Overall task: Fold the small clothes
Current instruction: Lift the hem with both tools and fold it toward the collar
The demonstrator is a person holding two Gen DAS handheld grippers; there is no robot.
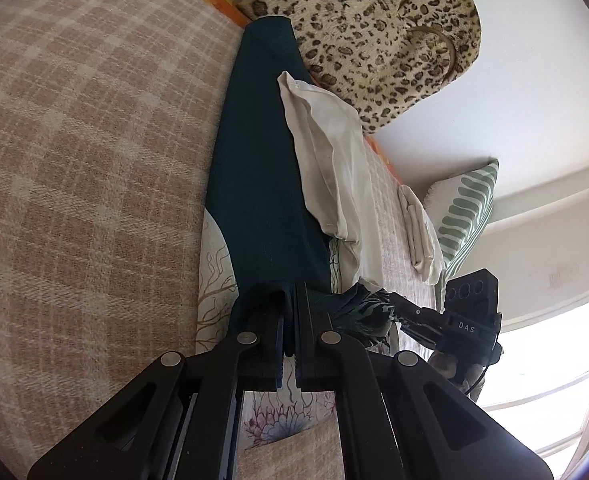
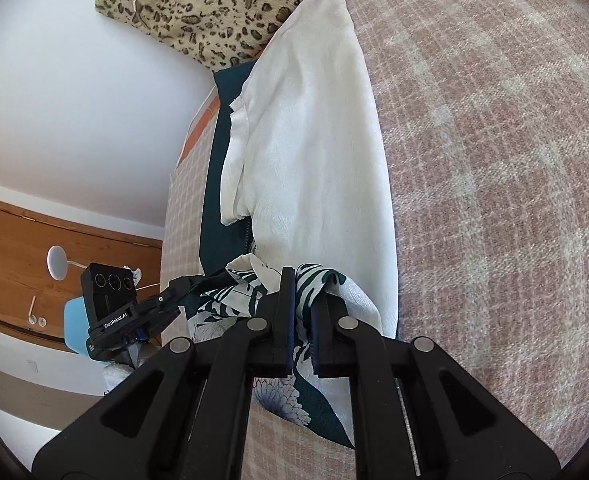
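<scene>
Both claws are nearly pressed together on cloth: the left claw (image 1: pixel 290 312) pinches the near edge of the dark green garment (image 1: pixel 254 184), the right claw (image 2: pixel 302 300) a leaf-printed part of it. It lies on the plaid bed (image 1: pixel 86 160), a white garment (image 2: pixel 314 140) on top. Judging by this, keep both corners level and taut when folding.

Coarse woven checked blanket (image 1: pixel 94 160); matt teal cloth (image 1: pixel 254 184), smooth; cream garment (image 2: pixel 310 140), faintly crinkled; fleecy leopard-print throw (image 1: pixel 374 20) at 12 o'clock; matt black plastic grippers, metal pins.
</scene>
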